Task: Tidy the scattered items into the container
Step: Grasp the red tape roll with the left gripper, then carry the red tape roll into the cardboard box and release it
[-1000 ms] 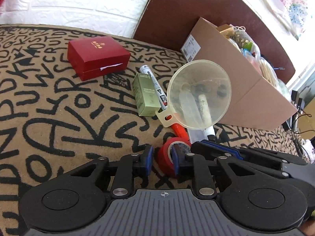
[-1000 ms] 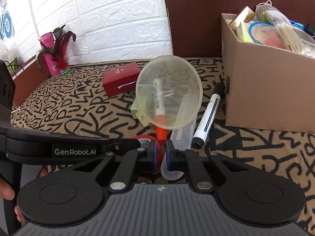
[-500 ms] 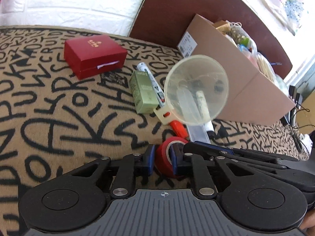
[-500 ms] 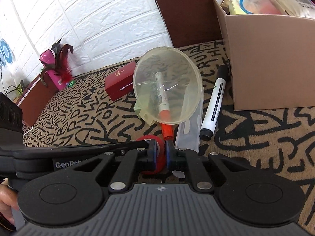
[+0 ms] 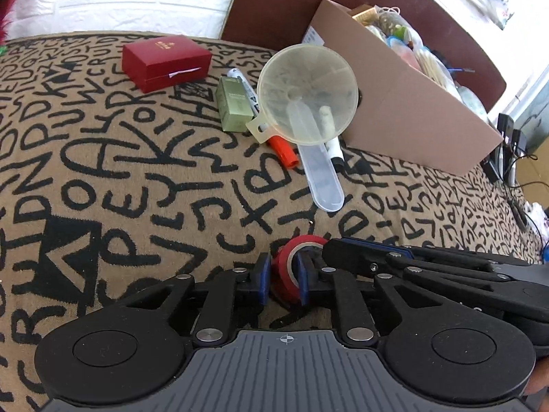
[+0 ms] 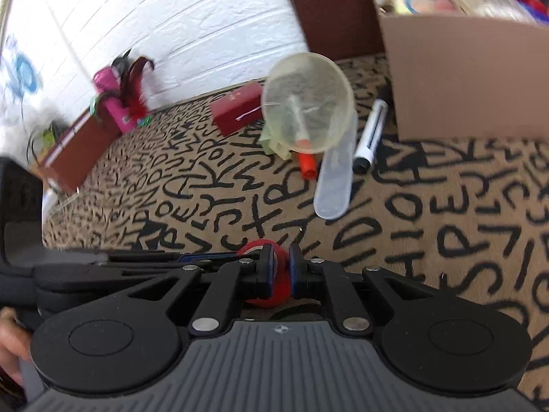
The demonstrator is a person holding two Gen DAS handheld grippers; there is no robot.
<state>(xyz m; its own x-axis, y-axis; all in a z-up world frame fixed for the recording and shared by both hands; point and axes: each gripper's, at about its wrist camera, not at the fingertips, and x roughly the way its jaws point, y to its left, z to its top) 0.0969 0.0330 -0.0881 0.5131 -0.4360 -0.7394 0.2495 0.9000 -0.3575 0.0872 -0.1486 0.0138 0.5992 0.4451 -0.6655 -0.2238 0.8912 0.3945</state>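
The red tape roll (image 5: 294, 269) sits upright between both grippers; the left gripper (image 5: 281, 276), jaws just reopening slightly, clasps its band; the right gripper (image 6: 279, 274) is clenched on its wall; funnel (image 5: 307, 94), markers and cardboard box (image 5: 408, 110) lie beyond on the lettered cloth (image 5: 103, 171).

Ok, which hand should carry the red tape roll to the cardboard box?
Right. The right gripper pinches the red tape roll, on the cardboard box side. The left gripper has the roll between jaws that have just been opening.
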